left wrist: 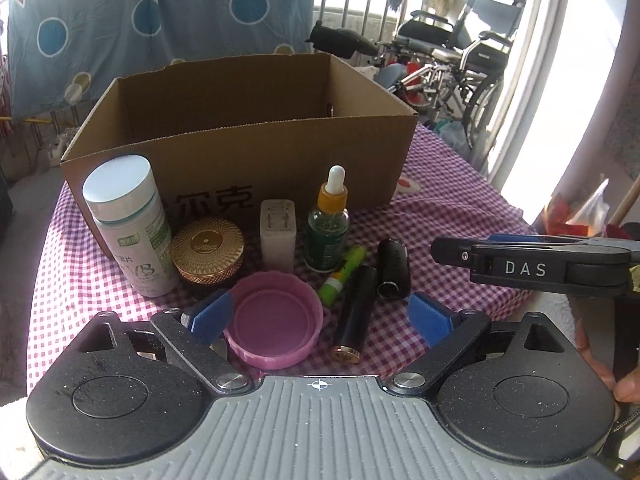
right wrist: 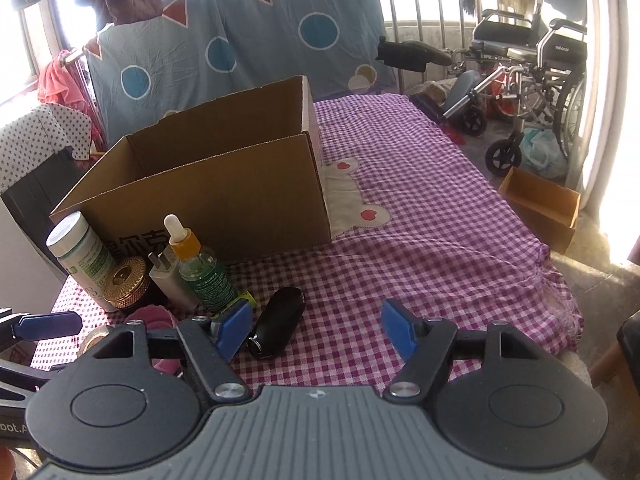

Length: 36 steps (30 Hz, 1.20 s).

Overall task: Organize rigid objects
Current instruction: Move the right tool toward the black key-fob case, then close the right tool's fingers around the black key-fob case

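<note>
An open cardboard box [left wrist: 240, 160] [right wrist: 220, 200] stands on the purple checked cloth. In front of it are a white pill bottle [left wrist: 128, 224], a gold jar [left wrist: 208, 248], a white charger plug [left wrist: 278, 232] and a green dropper bottle [left wrist: 328, 224]. A green lip balm [left wrist: 344, 274] and a black key fob [left wrist: 394, 268] [right wrist: 278, 322] lie nearer. My left gripper [left wrist: 320, 318] is open. A pink lid [left wrist: 274, 320] and a black lipstick tube [left wrist: 356, 320] lie between its blue pads, unpressed. My right gripper [right wrist: 316, 330] is open, with the key fob beside its left pad.
A wheelchair [right wrist: 532, 60] and railing stand behind the table on the right. A small cardboard box [right wrist: 540, 208] sits past the table's right edge. A blue patterned sheet [right wrist: 240, 40] hangs behind the box. Bare checked cloth [right wrist: 420, 220] spreads right of the box.
</note>
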Tool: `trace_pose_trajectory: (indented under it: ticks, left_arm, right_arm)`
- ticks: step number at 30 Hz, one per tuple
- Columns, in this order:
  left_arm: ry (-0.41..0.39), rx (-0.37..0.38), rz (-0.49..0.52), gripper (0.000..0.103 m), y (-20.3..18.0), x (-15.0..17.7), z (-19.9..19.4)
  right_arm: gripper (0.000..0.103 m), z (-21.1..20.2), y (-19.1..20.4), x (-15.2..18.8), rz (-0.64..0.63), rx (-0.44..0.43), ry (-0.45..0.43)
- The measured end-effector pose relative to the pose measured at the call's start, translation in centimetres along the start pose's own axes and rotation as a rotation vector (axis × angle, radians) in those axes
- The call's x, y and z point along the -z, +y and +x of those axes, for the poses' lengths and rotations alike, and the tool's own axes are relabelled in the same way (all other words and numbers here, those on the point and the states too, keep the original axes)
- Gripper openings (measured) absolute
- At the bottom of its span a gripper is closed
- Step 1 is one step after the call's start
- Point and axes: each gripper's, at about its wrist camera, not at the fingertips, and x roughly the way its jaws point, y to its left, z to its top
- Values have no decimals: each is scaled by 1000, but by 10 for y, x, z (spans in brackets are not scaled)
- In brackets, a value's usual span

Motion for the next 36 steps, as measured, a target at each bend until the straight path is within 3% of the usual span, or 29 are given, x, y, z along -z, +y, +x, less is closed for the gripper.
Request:
trace_pose_trajectory:
  ticks: [3,5,12,14,17,26,28,29,31,36]
  left_arm:
    - [3,11,69,94,-13,-4,11]
    - [11,37,104,82,-22,-5,19]
    - [52,61,202,56,-43,-5,37]
    - [59,67,215,47,-46,-4,38]
    - [72,76,228,43,-50,-4,43]
    - [103,108,245,42,-58,-6,54]
    - [112,125,249,42,-62,-7,58]
    - [116,131,250,42,-64,-8,59]
    - [125,138,256,42,-68,-9,63]
    - [131,114,248,43,-72,-14,67]
  right_arm:
    - [62,17,-2,-4,1,-30,42]
    - [57,27,-1,-8,-9,-50,68]
    - [35,56,6,-17,-78,-108,147]
    - [34,61,6,-18,-81,-132,169]
    - [34,65,7,-19,-96,-156,192]
    - [29,59,-4,-20,-98,-180,209]
    - [26,54,-11,-21,-86,-153,200]
    - [19,54,-15,-21,-84,-124,202]
    - [19,56,-30,-19,-41,-109,214]
    - [19,51,-66,-21,146,-225,227]
